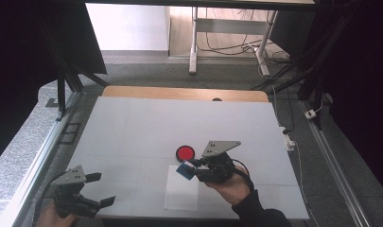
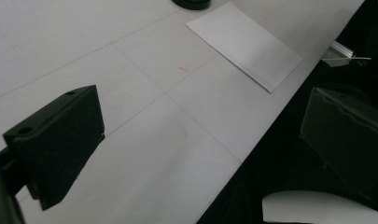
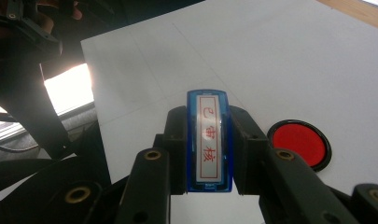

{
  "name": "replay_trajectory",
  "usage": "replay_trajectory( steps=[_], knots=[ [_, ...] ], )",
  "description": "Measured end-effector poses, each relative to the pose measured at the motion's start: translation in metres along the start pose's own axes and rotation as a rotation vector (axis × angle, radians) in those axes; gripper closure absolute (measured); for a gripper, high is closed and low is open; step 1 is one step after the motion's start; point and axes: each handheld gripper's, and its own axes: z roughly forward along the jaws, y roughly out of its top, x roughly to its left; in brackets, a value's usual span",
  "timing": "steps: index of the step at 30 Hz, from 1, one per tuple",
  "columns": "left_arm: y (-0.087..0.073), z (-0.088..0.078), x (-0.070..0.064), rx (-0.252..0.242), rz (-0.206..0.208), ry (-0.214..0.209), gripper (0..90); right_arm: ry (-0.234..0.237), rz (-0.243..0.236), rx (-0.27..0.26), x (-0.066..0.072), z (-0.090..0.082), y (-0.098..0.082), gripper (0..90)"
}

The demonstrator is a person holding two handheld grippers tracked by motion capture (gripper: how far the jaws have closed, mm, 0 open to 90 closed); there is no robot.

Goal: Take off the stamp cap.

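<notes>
White table [image 1: 132,127]: right gripper [image 1: 188,169] clamps a blue stamp [image 3: 209,140] above paper [image 1: 181,196] near a red ink pad [image 1: 185,152]; left gripper [image 1: 101,189], near-left, gapes wide.

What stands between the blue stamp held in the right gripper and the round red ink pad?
Nothing visible does. The right gripper holds the blue rectangular stamp above the white paper sheet; only bare white table separates it from the round red ink pad.

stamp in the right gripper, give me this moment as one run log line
right gripper: shut on blue stamp | above paper sheet | red ink pad: beside | left gripper: open, idle
</notes>
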Motion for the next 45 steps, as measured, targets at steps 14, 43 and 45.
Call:
replay_trajectory(
  steps=[14,43,45],
  knots=[
    [0.026,0.030,-0.006,-0.015,0.081,-0.105,0.0,0.019,-0.030,0.000,0.004,-0.005,0.003,71.4],
    [0.092,0.095,-0.036,0.031,0.302,-0.277,0.0,0.058,-0.031,-0.036,0.007,-0.012,0.007,71.4],
    [0.096,0.100,-0.036,0.035,0.317,-0.296,0.0,0.061,-0.033,-0.036,0.008,-0.012,0.008,71.4]
  ],
)
